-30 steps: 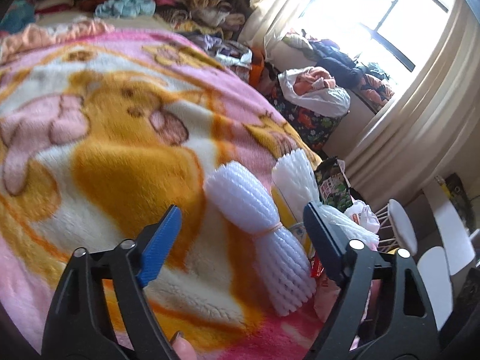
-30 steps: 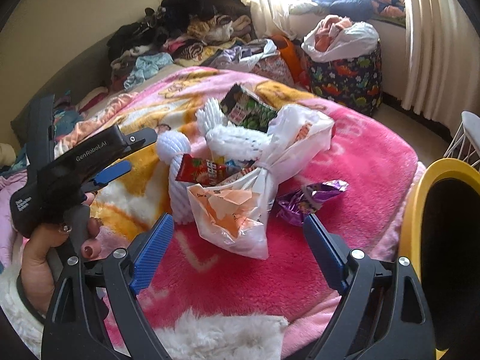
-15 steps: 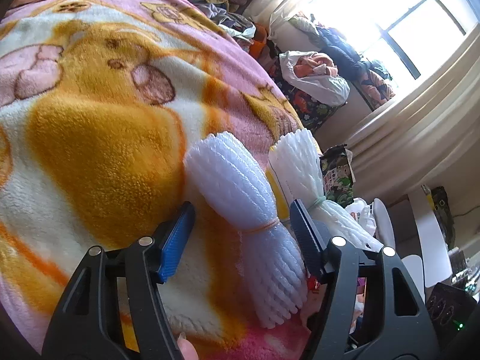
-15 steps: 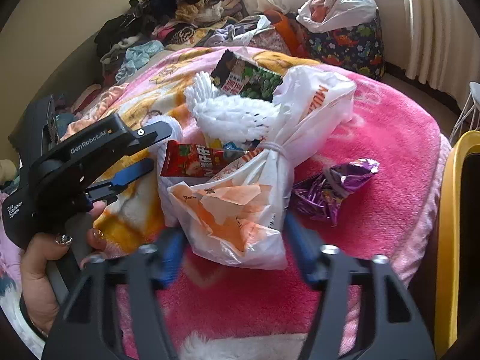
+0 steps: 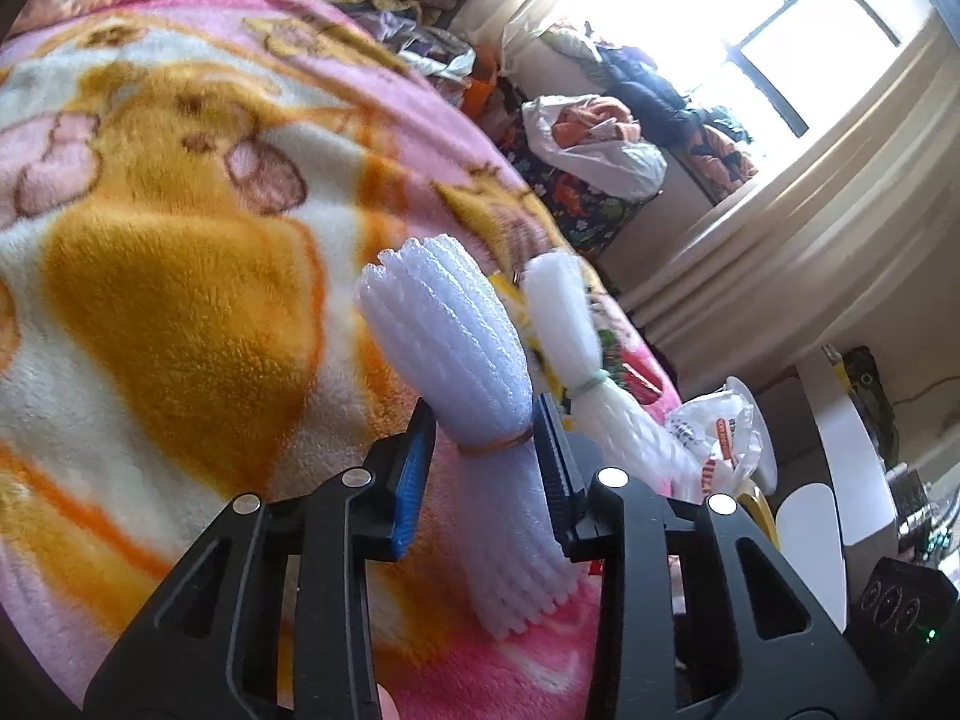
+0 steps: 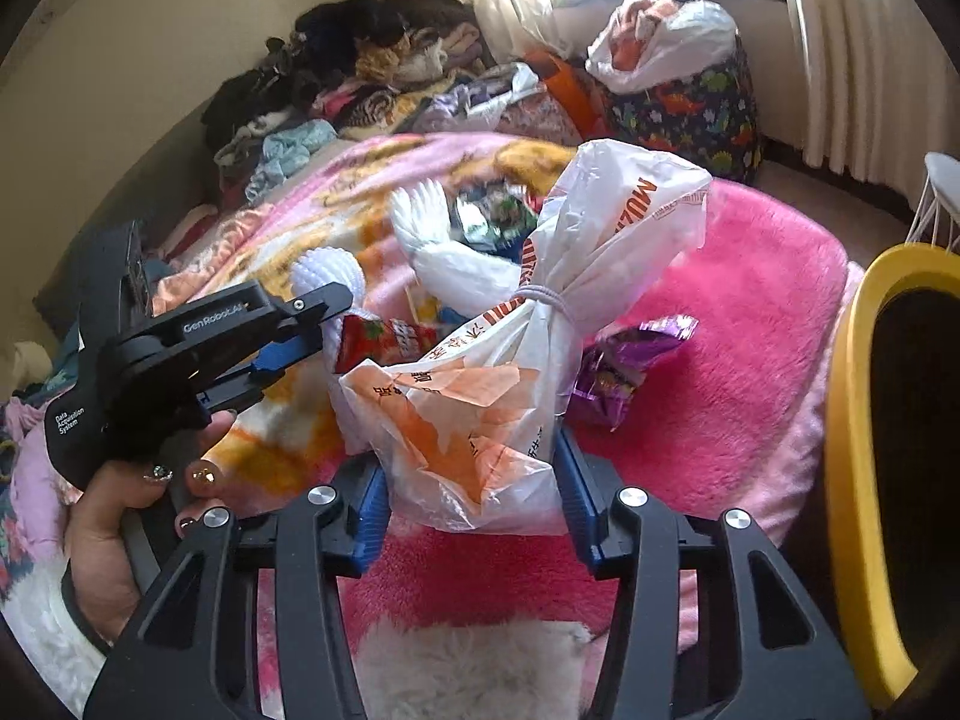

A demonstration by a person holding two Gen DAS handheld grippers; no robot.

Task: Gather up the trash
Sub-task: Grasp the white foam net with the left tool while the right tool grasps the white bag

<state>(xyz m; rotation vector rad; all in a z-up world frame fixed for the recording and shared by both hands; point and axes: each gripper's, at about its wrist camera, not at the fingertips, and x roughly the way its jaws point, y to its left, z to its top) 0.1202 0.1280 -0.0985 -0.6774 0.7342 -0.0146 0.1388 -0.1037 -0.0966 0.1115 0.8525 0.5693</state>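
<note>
On the pink blanket (image 6: 750, 324), a tied white plastic bag (image 6: 510, 372) sits between the right gripper (image 6: 471, 495) pads, jaws closed against its lower sides. Beside it, the left gripper (image 5: 483, 447) pinches a white foam bundle (image 5: 474, 396) at its rubber-banded waist. A purple wrapper (image 6: 624, 360) lies just right of the bag, a yellow bin (image 6: 852, 420) further right.

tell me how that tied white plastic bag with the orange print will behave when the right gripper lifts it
The plastic bag looks thin and crinkled, so it will probably sag and deform rather than hold shape. The right gripper pinches only its loose lower end, so the film may slip. Its band-tied neck should likely keep the contents in; it seems light for its bulk.
</note>
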